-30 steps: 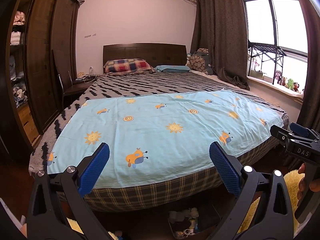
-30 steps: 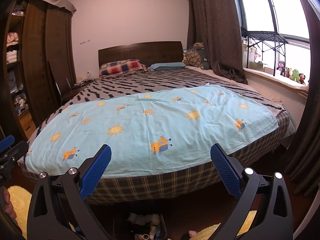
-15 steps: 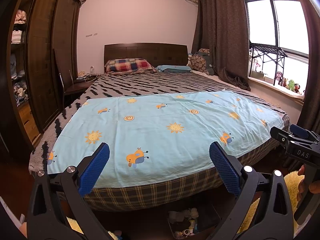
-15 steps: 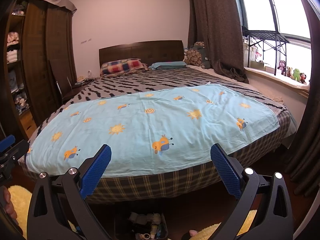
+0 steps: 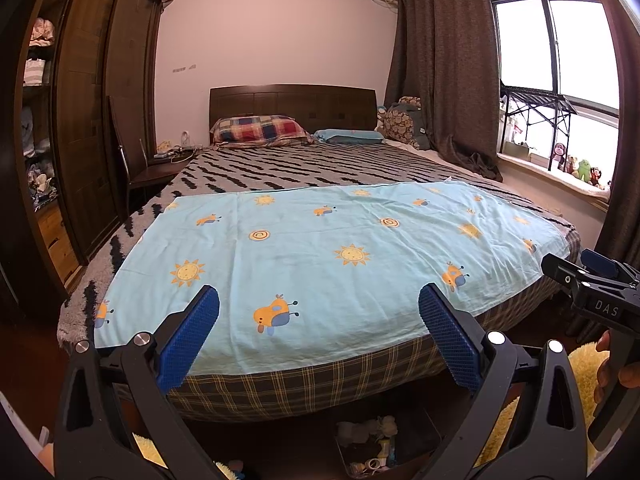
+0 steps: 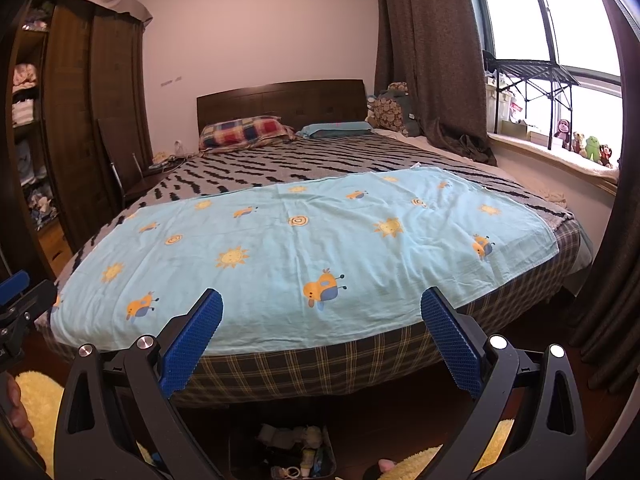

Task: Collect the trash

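My left gripper (image 5: 318,336) is open and empty, held in front of the foot of the bed. My right gripper (image 6: 320,338) is also open and empty, beside it; its body shows at the right edge of the left wrist view (image 5: 596,292). On the floor below sits a clear bin (image 5: 372,446) holding crumpled paper and small bottles; it also shows in the right wrist view (image 6: 298,450). A light blue sheet (image 5: 320,248) with suns and birds lies flat across the bed; no loose trash shows on it.
A dark wardrobe (image 5: 84,120) and chair (image 5: 132,164) stand left of the bed. Curtains (image 5: 444,72) and a windowsill with toys (image 5: 580,168) are on the right. Yellow fluffy rugs (image 5: 580,380) lie on the floor near the bin.
Both views have shifted very slightly, as if the grippers drifted a little. Both grippers stay open and empty.
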Motion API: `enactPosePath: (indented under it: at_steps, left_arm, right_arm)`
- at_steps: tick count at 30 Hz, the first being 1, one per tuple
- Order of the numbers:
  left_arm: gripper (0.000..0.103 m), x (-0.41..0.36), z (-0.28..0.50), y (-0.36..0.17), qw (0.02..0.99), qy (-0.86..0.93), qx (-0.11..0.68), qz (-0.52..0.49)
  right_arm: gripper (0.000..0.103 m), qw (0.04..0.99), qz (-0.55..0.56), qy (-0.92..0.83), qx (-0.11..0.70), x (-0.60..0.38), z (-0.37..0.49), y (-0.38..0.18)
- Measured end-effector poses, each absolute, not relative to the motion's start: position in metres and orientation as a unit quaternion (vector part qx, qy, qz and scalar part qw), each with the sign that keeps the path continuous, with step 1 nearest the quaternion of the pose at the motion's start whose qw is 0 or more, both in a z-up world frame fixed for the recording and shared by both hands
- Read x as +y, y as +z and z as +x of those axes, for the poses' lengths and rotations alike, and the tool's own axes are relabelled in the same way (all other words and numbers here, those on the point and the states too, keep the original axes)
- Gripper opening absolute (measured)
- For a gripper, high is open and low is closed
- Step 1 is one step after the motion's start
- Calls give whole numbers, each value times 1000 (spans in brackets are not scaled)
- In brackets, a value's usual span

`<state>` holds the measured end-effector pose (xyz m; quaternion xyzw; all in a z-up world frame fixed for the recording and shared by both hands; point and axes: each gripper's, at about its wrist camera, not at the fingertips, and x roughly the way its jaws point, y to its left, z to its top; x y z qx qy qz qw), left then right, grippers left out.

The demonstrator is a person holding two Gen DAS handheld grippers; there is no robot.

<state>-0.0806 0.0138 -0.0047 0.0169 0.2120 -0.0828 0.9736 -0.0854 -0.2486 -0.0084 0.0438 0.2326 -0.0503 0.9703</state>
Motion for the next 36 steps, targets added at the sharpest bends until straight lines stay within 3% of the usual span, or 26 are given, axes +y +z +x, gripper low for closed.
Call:
enactPosePath:
  at_steps: [36]
  left_arm:
    - [95, 9, -84, -8, 975, -61, 213, 26]
  right_arm:
    - [100, 969, 44, -52, 239, -248, -80, -10]
